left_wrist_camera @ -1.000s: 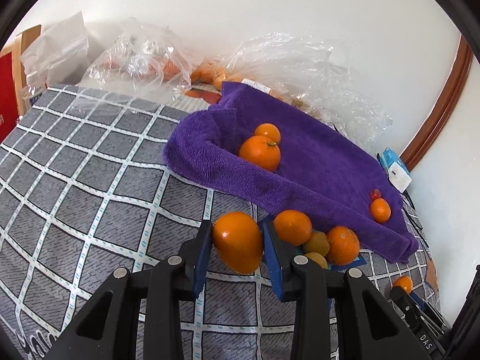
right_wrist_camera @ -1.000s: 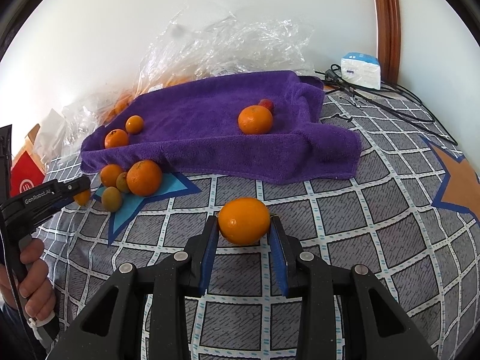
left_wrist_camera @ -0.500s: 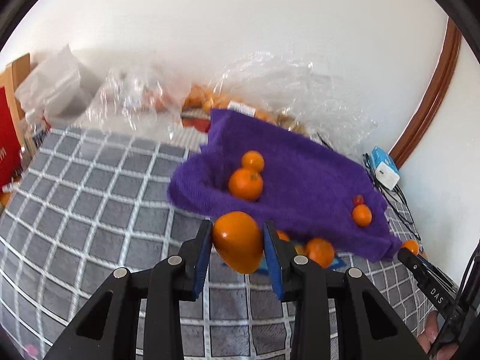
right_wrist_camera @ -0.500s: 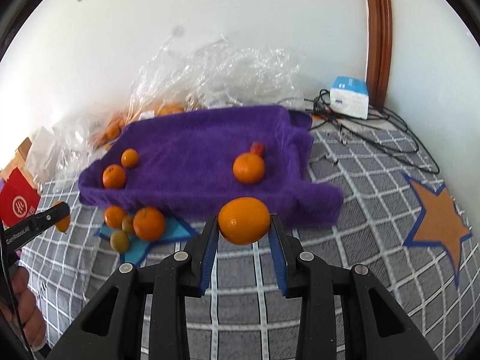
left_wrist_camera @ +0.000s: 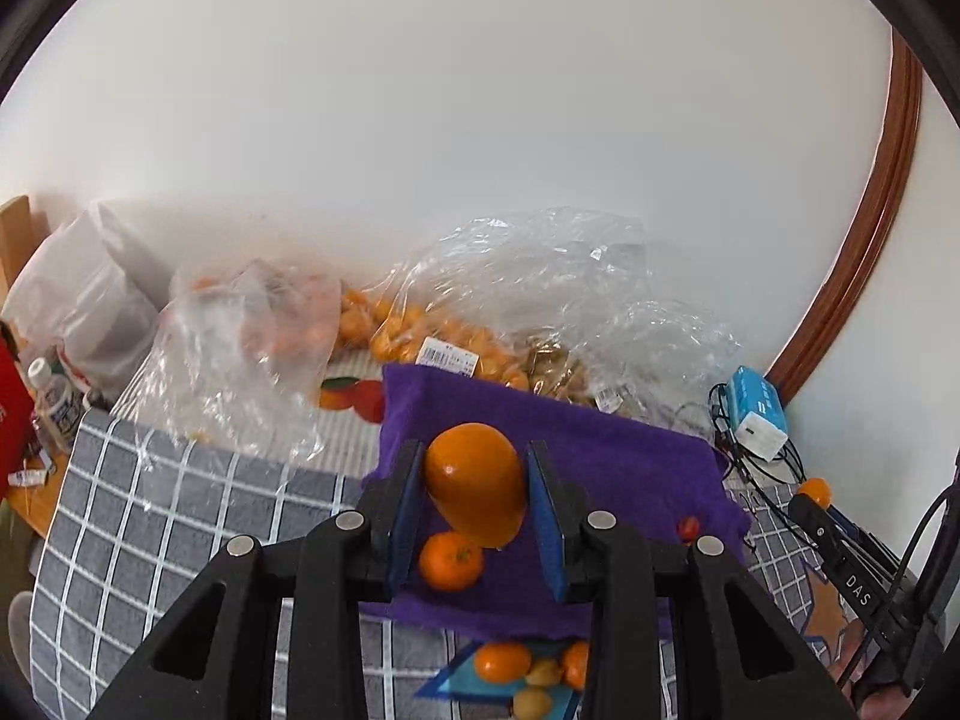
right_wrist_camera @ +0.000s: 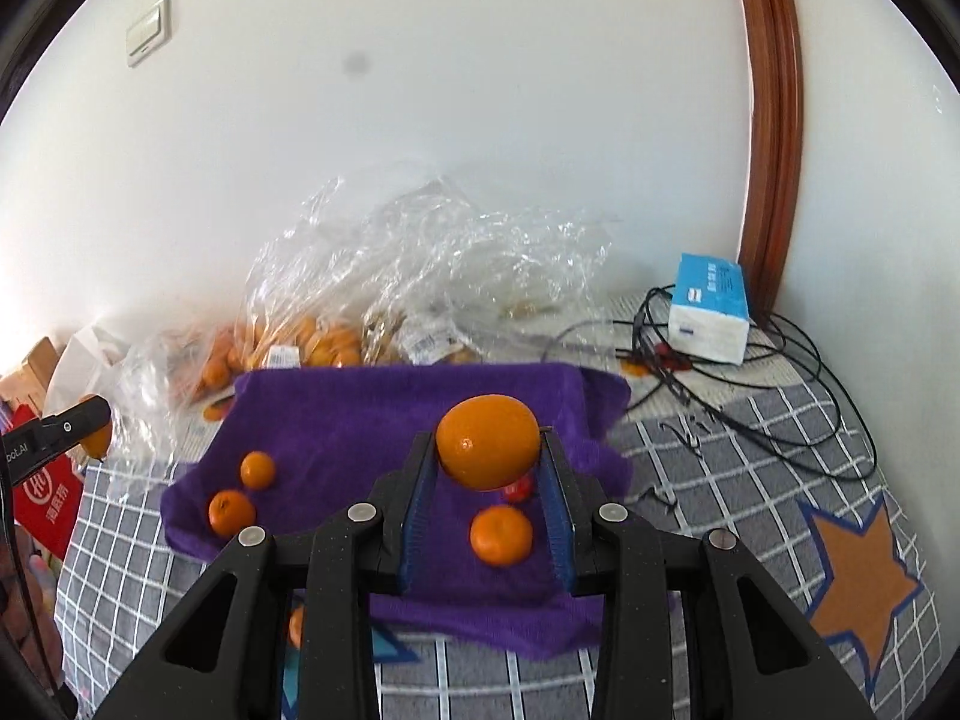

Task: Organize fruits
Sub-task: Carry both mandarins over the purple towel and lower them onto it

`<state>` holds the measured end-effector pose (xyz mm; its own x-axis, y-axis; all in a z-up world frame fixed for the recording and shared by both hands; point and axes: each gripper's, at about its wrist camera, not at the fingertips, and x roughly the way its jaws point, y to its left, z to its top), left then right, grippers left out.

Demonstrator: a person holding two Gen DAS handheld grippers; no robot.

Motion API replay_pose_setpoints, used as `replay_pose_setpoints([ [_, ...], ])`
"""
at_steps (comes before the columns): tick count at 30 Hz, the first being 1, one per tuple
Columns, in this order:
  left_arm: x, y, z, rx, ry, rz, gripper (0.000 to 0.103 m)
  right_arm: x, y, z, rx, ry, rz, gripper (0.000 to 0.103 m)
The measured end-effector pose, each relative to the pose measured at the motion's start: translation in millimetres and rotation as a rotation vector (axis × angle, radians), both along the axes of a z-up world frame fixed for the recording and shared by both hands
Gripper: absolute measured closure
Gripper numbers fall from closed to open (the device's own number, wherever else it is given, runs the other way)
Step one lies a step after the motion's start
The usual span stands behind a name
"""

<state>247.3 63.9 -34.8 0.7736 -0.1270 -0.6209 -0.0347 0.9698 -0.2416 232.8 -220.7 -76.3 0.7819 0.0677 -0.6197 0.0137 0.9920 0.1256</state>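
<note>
My left gripper (left_wrist_camera: 474,480) is shut on a large orange (left_wrist_camera: 477,483) and holds it in the air above the purple towel (left_wrist_camera: 630,468). A smaller orange (left_wrist_camera: 450,561) lies on the towel below it. My right gripper (right_wrist_camera: 487,474) is shut on another large orange (right_wrist_camera: 487,441), also held above the purple towel (right_wrist_camera: 360,420). On the towel lie an orange (right_wrist_camera: 501,536), a small red fruit (right_wrist_camera: 521,489) and two oranges at the left (right_wrist_camera: 231,513). The left gripper's tip (right_wrist_camera: 78,420) shows at the far left.
Several fruits (left_wrist_camera: 522,669) lie on a blue star patch in front of the towel. Clear plastic bags of fruit (left_wrist_camera: 456,336) stand against the wall. A blue-white tissue pack (right_wrist_camera: 711,315) and black cables (right_wrist_camera: 750,396) lie at the right. A red bag (right_wrist_camera: 45,495) is at the left.
Both grippers have risen and moved forward with their oranges; they now hang above the towel instead of near the checked cloth in front of it.
</note>
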Motion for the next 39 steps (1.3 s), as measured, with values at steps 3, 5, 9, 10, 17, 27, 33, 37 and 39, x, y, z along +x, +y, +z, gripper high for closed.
replay_pose_setpoints([
  [3,20,-5,-3,0.006,0.000,0.012,0.071,20,-3,-4,0.035,-0.006,0.000,0.069],
  [5,34,-6,-8,-0.010,0.013,0.012,0.071,33,-3,-9,0.048,0.006,0.002,0.069],
  [9,61,-10,-22,-0.017,0.047,0.018,0.071,58,-2,-16,0.041,0.011,-0.014,0.069],
  [10,66,-12,-26,-0.003,0.054,0.020,0.071,62,-4,-18,0.043,0.011,-0.016,0.069],
  [17,82,-20,-66,0.070,0.089,-0.004,0.071,82,-17,-49,0.063,0.044,-0.046,0.069],
  [27,94,-19,-95,0.065,0.145,-0.048,0.071,93,-11,-79,0.031,0.097,-0.032,0.069],
  [33,98,-30,-107,0.128,0.188,-0.091,0.071,101,2,-94,-0.018,0.143,-0.009,0.069],
  [37,98,-28,-112,0.118,0.194,-0.085,0.071,104,7,-100,-0.035,0.166,0.000,0.069],
  [39,99,-27,-112,0.111,0.197,-0.086,0.071,106,9,-103,-0.040,0.177,0.003,0.069],
])
